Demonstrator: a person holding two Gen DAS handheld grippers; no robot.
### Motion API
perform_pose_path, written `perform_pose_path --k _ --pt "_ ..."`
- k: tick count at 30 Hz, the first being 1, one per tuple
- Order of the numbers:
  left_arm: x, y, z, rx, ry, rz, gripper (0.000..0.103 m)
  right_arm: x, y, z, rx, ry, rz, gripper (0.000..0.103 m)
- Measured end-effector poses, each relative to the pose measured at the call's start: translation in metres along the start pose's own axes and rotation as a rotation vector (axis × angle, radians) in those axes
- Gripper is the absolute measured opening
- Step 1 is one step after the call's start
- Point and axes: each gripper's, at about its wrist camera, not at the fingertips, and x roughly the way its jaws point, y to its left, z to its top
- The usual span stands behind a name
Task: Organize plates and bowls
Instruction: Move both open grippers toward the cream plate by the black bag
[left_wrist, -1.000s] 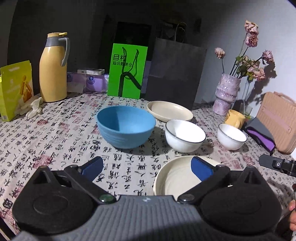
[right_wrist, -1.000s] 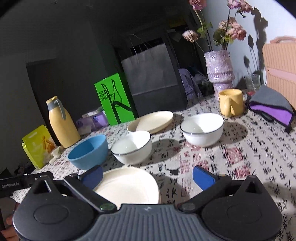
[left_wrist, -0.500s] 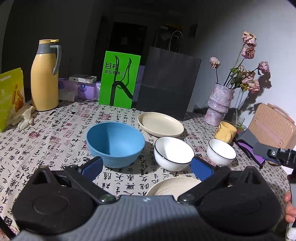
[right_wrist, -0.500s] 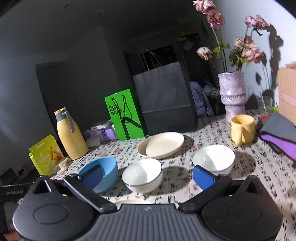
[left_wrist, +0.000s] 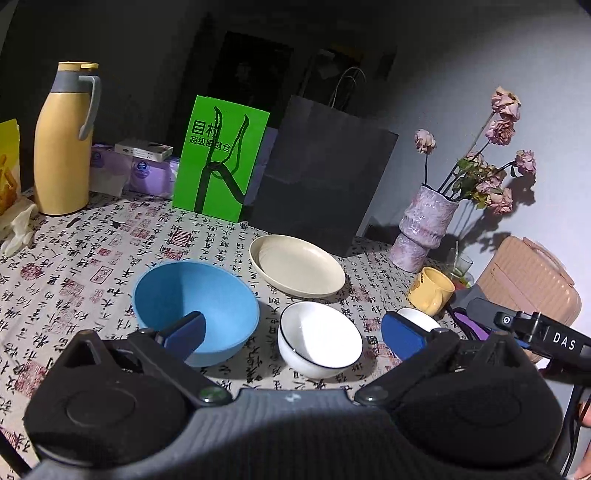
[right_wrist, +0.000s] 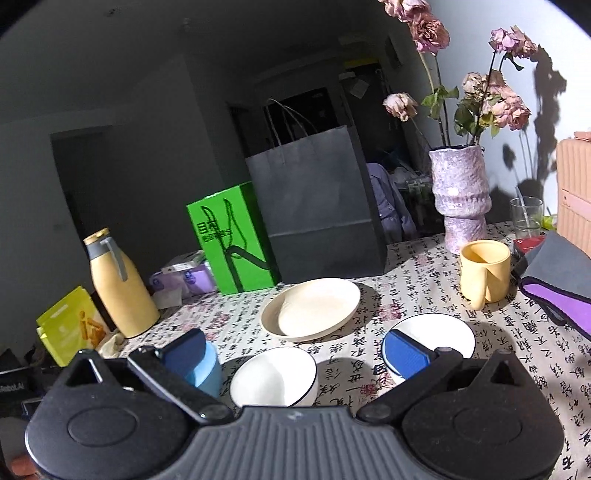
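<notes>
A blue bowl (left_wrist: 195, 306) stands left of a white bowl with a dark rim (left_wrist: 319, 338), and a cream plate (left_wrist: 297, 266) lies behind them. A second white bowl (left_wrist: 419, 317) peeks out behind my left gripper's right pad. My left gripper (left_wrist: 291, 332) hangs open above the table, holding nothing. In the right wrist view I see the cream plate (right_wrist: 312, 308), the nearer white bowl (right_wrist: 273, 376), the other white bowl (right_wrist: 443, 334) and an edge of the blue bowl (right_wrist: 208, 369). My right gripper (right_wrist: 293, 354) is open and empty too.
At the back stand a yellow thermos (left_wrist: 64, 140), a green box (left_wrist: 221, 158), a black paper bag (left_wrist: 321, 177) and a vase with dried flowers (left_wrist: 424, 225). A yellow mug (left_wrist: 432, 290), a purple cloth (right_wrist: 554, 291) and a pink case (left_wrist: 528, 280) sit on the right.
Both grippers have risen and tilted up. The nearest cream plate that lay just under them has dropped out of sight below the gripper bodies. Nothing was taken hold of.
</notes>
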Motion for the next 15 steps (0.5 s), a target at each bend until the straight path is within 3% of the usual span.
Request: perform_pose_path --k 15 --pt "0.028 -0.018 0.025 -0.060 -0.017 0.105 0.103 0.032 0.005 0.037 -0.075 -0.017 -0.018 0.103"
